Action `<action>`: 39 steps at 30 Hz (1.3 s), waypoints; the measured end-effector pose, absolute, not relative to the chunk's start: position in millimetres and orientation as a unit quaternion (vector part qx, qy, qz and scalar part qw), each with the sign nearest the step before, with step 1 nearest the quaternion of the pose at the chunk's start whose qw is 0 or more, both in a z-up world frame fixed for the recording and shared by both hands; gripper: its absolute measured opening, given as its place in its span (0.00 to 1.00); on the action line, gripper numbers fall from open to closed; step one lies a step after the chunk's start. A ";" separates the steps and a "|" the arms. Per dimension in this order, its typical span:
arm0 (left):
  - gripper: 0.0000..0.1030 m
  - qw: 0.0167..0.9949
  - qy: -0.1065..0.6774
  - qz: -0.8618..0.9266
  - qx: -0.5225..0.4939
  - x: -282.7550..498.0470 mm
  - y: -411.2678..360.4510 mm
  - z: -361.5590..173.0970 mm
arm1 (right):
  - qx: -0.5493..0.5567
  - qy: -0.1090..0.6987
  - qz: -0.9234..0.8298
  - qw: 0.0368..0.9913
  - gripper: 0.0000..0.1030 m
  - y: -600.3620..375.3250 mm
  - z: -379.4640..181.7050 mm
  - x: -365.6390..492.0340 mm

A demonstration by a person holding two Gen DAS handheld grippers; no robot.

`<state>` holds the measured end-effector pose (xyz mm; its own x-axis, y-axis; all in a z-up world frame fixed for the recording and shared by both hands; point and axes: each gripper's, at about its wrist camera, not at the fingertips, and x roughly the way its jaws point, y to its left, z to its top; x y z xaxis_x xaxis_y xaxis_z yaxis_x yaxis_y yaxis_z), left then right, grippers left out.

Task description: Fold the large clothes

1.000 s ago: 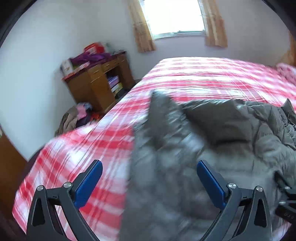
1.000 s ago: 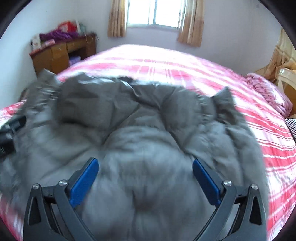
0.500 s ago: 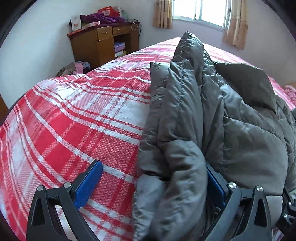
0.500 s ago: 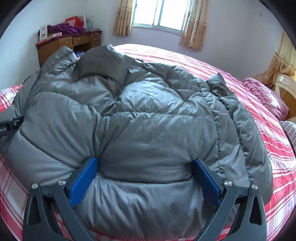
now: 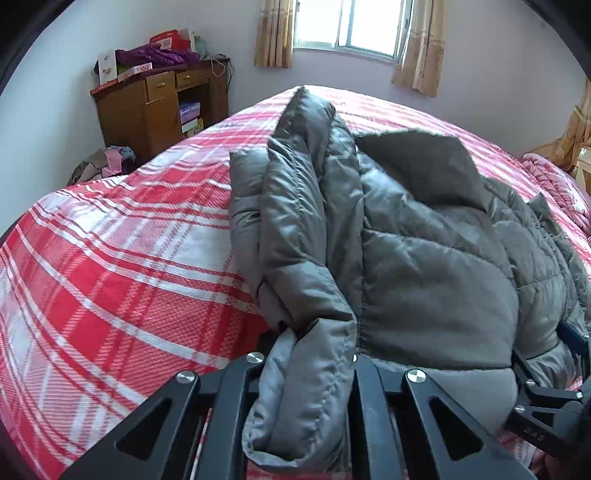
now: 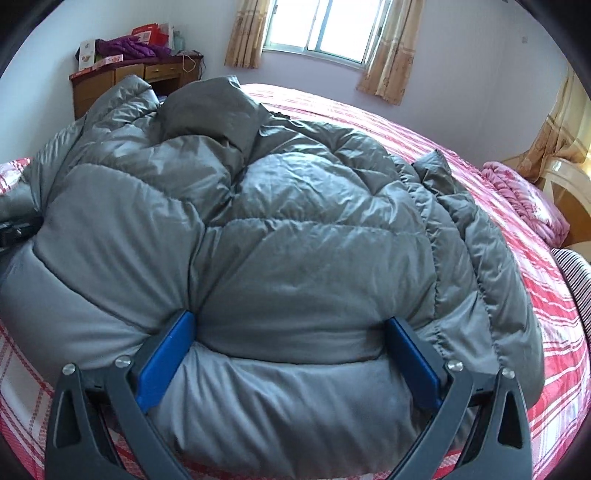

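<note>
Currently, the bed [image 5: 110,280], covered by a red-and-white plaid sheet, carries the grey padded jacket [image 6: 295,236]. The jacket lies bunched across the near part of the bed, reaching its near edge in both views. A padded sleeve [image 5: 295,229] runs lengthwise along the jacket's left side, from the near edge toward the far end of the bed.

Left tool [image 5: 306,373]: clenched on the sleeve. Its two black arms stand close together, with a roll of grey fabric pinched between them at the near edge of the bed.

Right tool [image 6: 291,354]: released. Its blue fingers [image 6: 166,354] stand wide apart and press into the jacket's near hem, which bulges between them. In the left wrist view, part of the right tool shows at the jacket's right side, near the bed's near edge.

Beyond the bed, a wooden cabinet [image 5: 155,107] stands against the wall at the far left, with purple cloth and boxes piled on top. A window [image 6: 317,29] with tan curtains sits in the far wall. A pink blanket [image 6: 524,195] lies folded at the bed's right edge.
</note>
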<state>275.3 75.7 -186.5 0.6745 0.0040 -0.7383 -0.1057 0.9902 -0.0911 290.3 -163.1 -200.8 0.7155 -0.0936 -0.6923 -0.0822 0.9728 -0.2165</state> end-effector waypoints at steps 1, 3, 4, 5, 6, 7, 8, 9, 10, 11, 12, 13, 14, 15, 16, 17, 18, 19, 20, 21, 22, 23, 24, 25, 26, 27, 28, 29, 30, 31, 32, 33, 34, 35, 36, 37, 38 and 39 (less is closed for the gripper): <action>0.07 0.914 0.398 0.028 -0.067 271.7 80.4 -182.3 | -0.118 0.378 -0.006 0.918 1.00 -161.6 -200.3 292.0; 0.07 0.920 0.384 0.020 -0.080 260.1 89.3 -167.9 | -0.119 0.380 -0.013 0.917 1.00 -158.4 -199.4 290.1; 0.06 0.923 0.377 0.015 -0.082 254.6 93.3 -159.9 | -0.119 0.381 -0.015 0.917 1.00 -156.3 -199.0 288.1; 0.06 0.927 0.367 0.013 -0.077 245.6 96.6 -149.1 | -0.121 0.382 -0.017 0.916 1.00 -152.9 -198.5 284.8; 0.06 0.930 0.360 0.015 -0.070 238.7 100.6 -141.6 | -0.122 0.381 -0.018 0.916 1.00 -147.8 -197.7 280.2; 0.06 0.933 0.353 0.019 -0.064 232.6 105.4 -134.8 | -0.125 0.381 -0.015 0.916 1.00 -142.6 -197.3 277.0; 0.06 0.935 0.348 0.023 -0.062 226.7 109.7 -128.9 | -0.127 0.380 -0.009 0.916 1.00 -135.9 -197.4 273.1; 0.06 0.937 0.342 0.032 -0.061 219.5 116.9 -120.9 | -0.130 0.378 -0.001 0.917 1.00 -124.5 -197.7 267.7; 0.06 0.938 0.338 0.038 -0.060 215.0 121.3 -116.4 | -0.133 0.376 0.006 0.917 1.00 -115.2 -198.0 263.7; 0.06 0.941 0.331 0.048 -0.053 209.1 128.3 -106.3 | -0.139 0.371 0.016 0.918 1.00 -103.6 -198.8 259.9; 0.06 0.942 0.328 0.054 -0.045 208.1 131.9 -101.7 | -0.149 0.364 0.034 0.919 1.00 -86.4 -199.7 255.1; 0.06 0.943 0.324 0.064 -0.033 206.1 134.9 -95.5 | -0.155 0.360 0.045 0.919 1.00 -75.5 -200.6 252.5; 0.06 0.946 0.317 0.074 -0.016 203.5 135.6 -86.3 | -0.162 0.356 0.062 0.918 1.00 -62.1 -200.6 250.7; 0.06 0.946 0.313 0.078 -0.009 202.2 135.6 -79.5 | -0.163 0.359 0.082 0.915 1.00 -52.6 -197.9 250.9; 0.06 0.948 0.310 0.077 -0.004 202.6 135.2 -74.1 | -0.160 0.366 0.101 0.911 1.00 -48.8 -193.6 251.4; 0.06 0.950 0.305 0.074 0.001 201.7 131.1 -66.8 | -0.155 0.374 0.120 0.906 1.00 -48.1 -187.8 251.2; 0.06 0.952 0.297 0.068 0.010 201.2 126.0 -57.7 | -0.148 0.379 0.140 0.903 1.00 -51.7 -179.1 248.1; 0.06 0.954 0.292 0.064 0.018 202.2 118.9 -54.1 | -0.143 0.375 0.149 0.904 1.00 -60.2 -169.1 242.0; 0.06 0.957 0.282 0.054 0.034 202.5 103.7 -46.9 | -0.144 0.361 0.149 0.909 1.00 -74.1 -157.2 233.3; 0.06 0.960 0.274 0.045 0.045 203.4 91.9 -42.5 | -0.145 0.351 0.143 0.914 1.00 -85.5 -149.9 228.2; 0.06 0.962 0.265 0.032 0.058 204.7 73.2 -36.3 | -0.142 0.337 0.129 0.922 1.00 -107.2 -140.2 222.4; 0.06 0.964 0.256 0.016 0.071 206.5 52.2 -31.1 | -0.131 0.329 0.112 0.929 1.00 -131.8 -133.1 219.1; 0.06 0.965 0.251 0.007 0.080 207.8 41.6 -28.8 | -0.117 0.325 0.094 0.934 1.00 -153.5 -129.5 217.8; 0.06 0.965 0.244 -0.004 0.096 210.4 23.2 -27.1 | -0.097 0.325 0.070 0.938 1.00 -183.0 -127.2 218.2; 0.06 0.964 0.238 -0.018 0.115 212.7 -1.3 -26.5 | -0.078 0.326 0.046 0.941 1.00 -208.7 -126.5 220.0; 0.06 0.963 0.234 -0.028 0.129 214.3 -19.8 -28.1 | -0.055 0.328 0.012 0.943 1.00 -242.8 -130.1 220.9; 0.06 0.961 0.228 -0.043 0.154 216.6 -49.2 -33.6 | -0.040 0.332 -0.011 0.942 1.00 -261.9 -133.7 222.4; 0.06 0.958 0.224 -0.049 0.173 219.2 -66.6 -38.6 | -0.022 0.340 -0.035 0.940 1.00 -285.8 -139.2 223.1; 0.06 0.953 0.217 -0.055 0.204 222.3 -91.4 -49.2 | -0.006 0.345 -0.051 0.937 1.00 -301.5 -142.0 224.2; 0.06 0.950 0.212 -0.057 0.223 223.9 -106.3 -55.8 | 0.014 0.349 -0.063 0.935 1.00 -320.6 -147.7 222.4; 0.06 0.943 0.209 -0.064 0.250 226.8 -129.0 -69.6 | 0.029 0.351 -0.071 0.933 1.00 -335.1 -154.0 218.9; 0.06 0.937 0.215 -0.075 0.266 231.2 -148.3 -84.4 | 0.037 0.353 -0.078 0.932 1.00 -344.6 -158.6 218.4; 0.06 0.931 0.223 -0.083 0.277 235.0 -164.4 -97.5 | 0.047 0.356 -0.081 0.930 1.00 -352.1 -165.2 216.9; 0.06 0.925 0.231 -0.088 0.289 239.2 -176.7 -110.9 | 0.055 0.358 -0.082 0.928 1.00 -358.7 -169.4 213.7; 0.06 0.921 0.236 -0.091 0.296 240.3 -186.1 -119.2 | 0.061 0.364 -0.081 0.926 1.00 -363.3 -176.8 211.4; 0.06 0.916 0.242 -0.097 0.305 242.5 -194.6 -130.9 | 0.063 0.368 -0.082 0.924 1.00 -362.8 -181.8 208.0; 0.07 0.910 0.241 -0.102 0.321 241.9 -203.1 -145.7 | 0.065 0.372 -0.083 0.922 1.00 -367.7 -183.7 204.1; 0.07 0.906 0.236 -0.099 0.338 239.6 -208.0 -154.8 | 0.068 0.375 -0.085 0.920 1.00 -370.3 -188.1 203.4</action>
